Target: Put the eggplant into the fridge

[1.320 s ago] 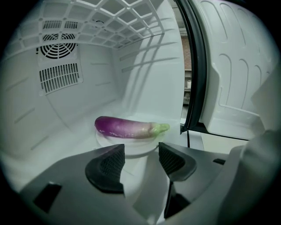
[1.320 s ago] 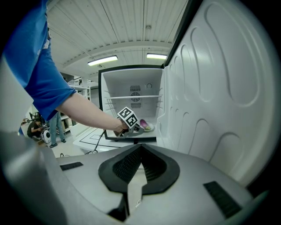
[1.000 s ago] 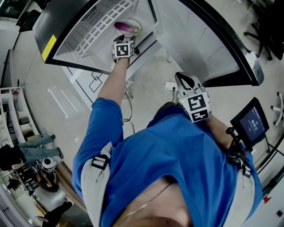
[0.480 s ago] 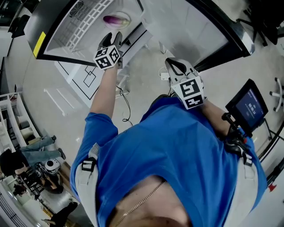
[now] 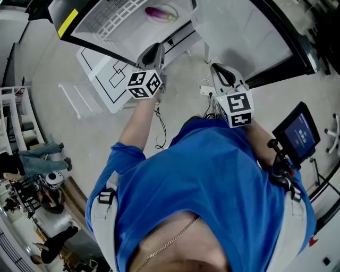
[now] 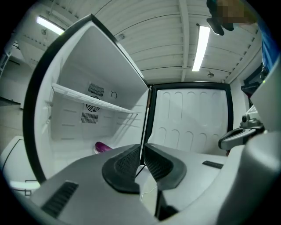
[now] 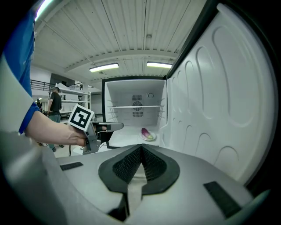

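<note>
Eggplant (image 5: 160, 14), purple, lies in fridge (image 5: 106, 21); left gripper (image 6: 142, 154) just closed empty, right gripper (image 7: 141, 151) closed.

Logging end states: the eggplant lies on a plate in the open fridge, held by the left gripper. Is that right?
Not held. The eggplant lies on the plate in the open fridge, apart from the left gripper, whose jaws have just been closing on nothing, as the left gripper view shows.
</note>
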The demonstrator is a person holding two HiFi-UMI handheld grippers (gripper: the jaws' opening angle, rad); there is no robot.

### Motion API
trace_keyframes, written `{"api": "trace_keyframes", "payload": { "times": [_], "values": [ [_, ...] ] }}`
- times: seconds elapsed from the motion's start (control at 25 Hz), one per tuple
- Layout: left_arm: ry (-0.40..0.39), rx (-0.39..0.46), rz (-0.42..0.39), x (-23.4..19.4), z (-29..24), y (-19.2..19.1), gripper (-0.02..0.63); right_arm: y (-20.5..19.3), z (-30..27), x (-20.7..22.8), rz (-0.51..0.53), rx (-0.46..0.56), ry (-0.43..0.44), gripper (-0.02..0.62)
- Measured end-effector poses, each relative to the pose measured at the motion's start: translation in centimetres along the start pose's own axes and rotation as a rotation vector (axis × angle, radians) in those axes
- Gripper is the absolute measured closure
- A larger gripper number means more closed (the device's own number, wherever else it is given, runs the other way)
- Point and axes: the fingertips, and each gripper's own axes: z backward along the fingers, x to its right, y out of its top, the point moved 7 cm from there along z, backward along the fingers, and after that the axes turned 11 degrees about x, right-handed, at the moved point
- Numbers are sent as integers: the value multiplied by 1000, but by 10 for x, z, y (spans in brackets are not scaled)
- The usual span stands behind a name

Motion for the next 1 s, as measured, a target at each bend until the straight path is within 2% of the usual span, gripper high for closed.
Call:
{"api": "trace_keyframes", "payload": {
  "times": [0.16, 0.6, 1.0],
  "values": [
    [3, 30, 0, 12, 22, 11, 597, 4, -2, -2, -4, 15, 1, 595],
    [27, 44, 53, 39, 106, 8, 597, 2, 6, -23, -30, 47, 0, 594],
    [27, 38, 38, 59, 138, 15, 597, 0, 12, -26, -56, 55, -2, 594]
  ]
}}
